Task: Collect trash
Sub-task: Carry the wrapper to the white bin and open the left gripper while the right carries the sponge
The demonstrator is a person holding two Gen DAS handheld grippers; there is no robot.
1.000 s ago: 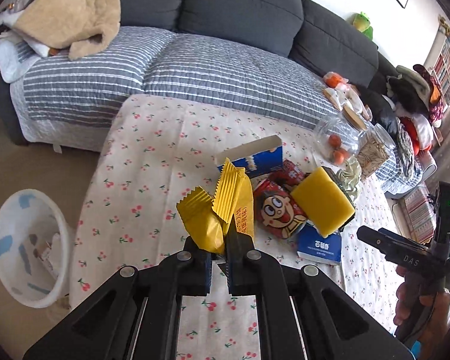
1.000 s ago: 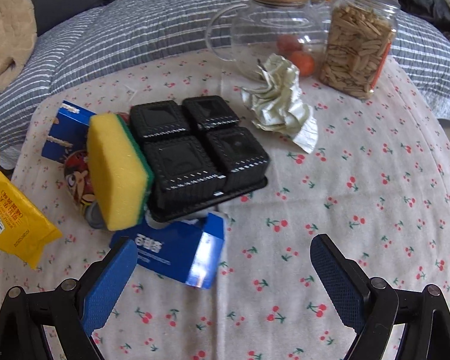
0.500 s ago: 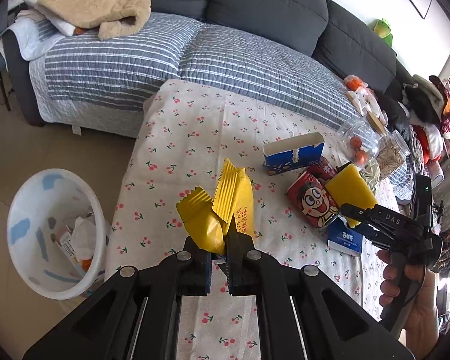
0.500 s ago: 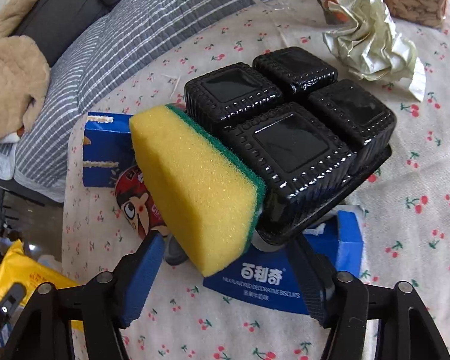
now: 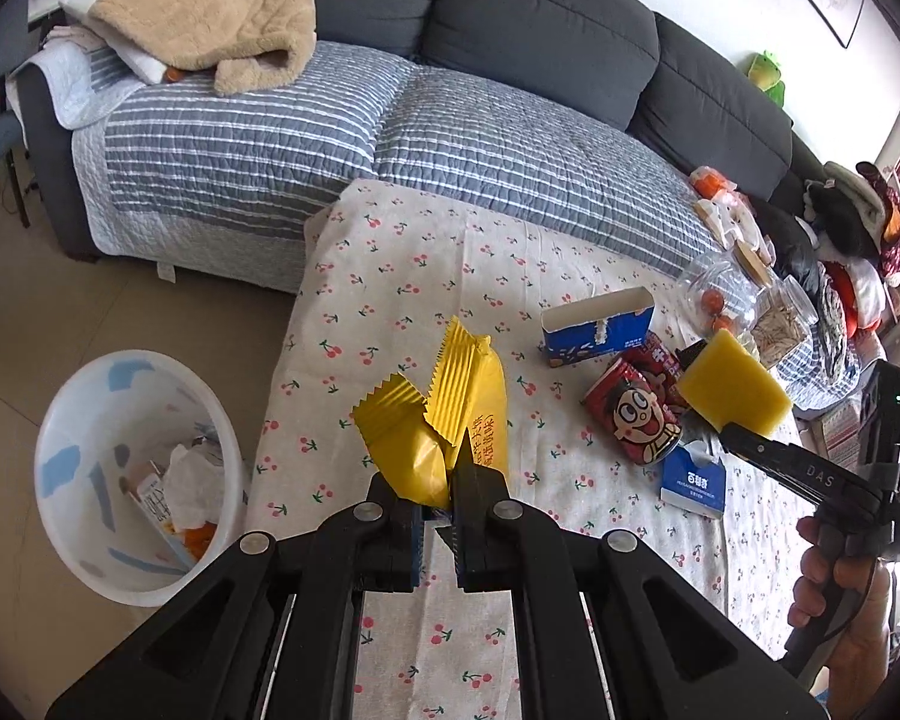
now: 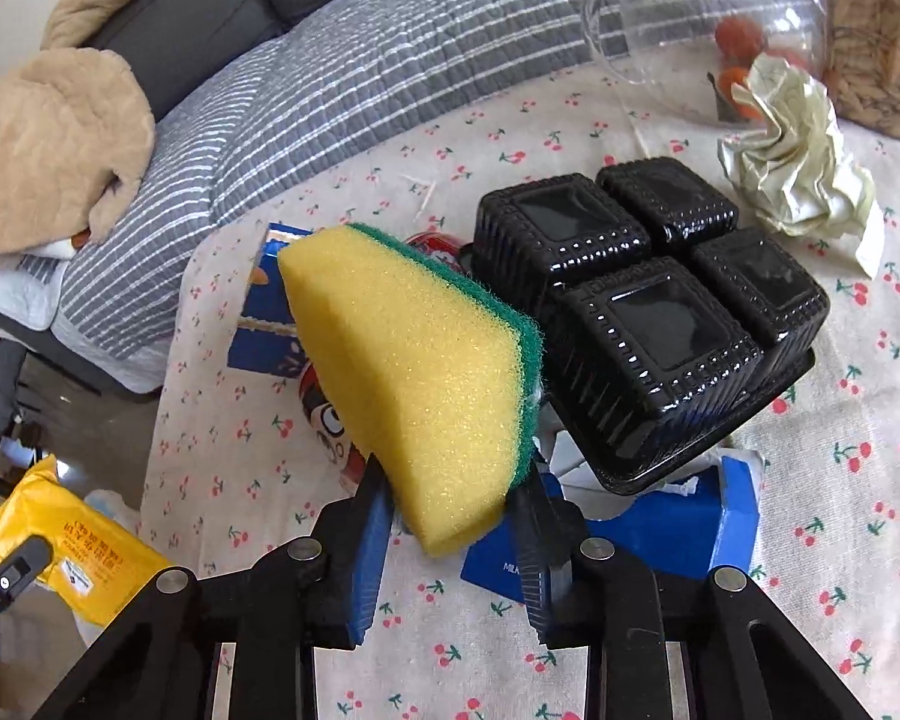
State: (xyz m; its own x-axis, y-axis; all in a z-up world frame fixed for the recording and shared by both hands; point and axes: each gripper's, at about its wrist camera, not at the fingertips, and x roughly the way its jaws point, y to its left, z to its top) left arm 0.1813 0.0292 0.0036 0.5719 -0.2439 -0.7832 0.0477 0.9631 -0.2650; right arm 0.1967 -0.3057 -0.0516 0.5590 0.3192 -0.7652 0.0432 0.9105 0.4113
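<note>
**Both Tongs Had Something**

The left tongs were squeezed shut on a yellow wrapper. The wrapper stuck up from the tips, above the left edge of the table. The white bin sat on the floor just beside that edge, with trash inside. Bare cloth lay open past the wrapper, up to the sofa.

The right tongs were closed part way on a sponge, one pad on each side. Right behind the sponge was a black tray, leaning on a blue box. A crumpled paper lay near the jars. The cloth to the right was open. A red can and another blue box lay near the middle.
</note>
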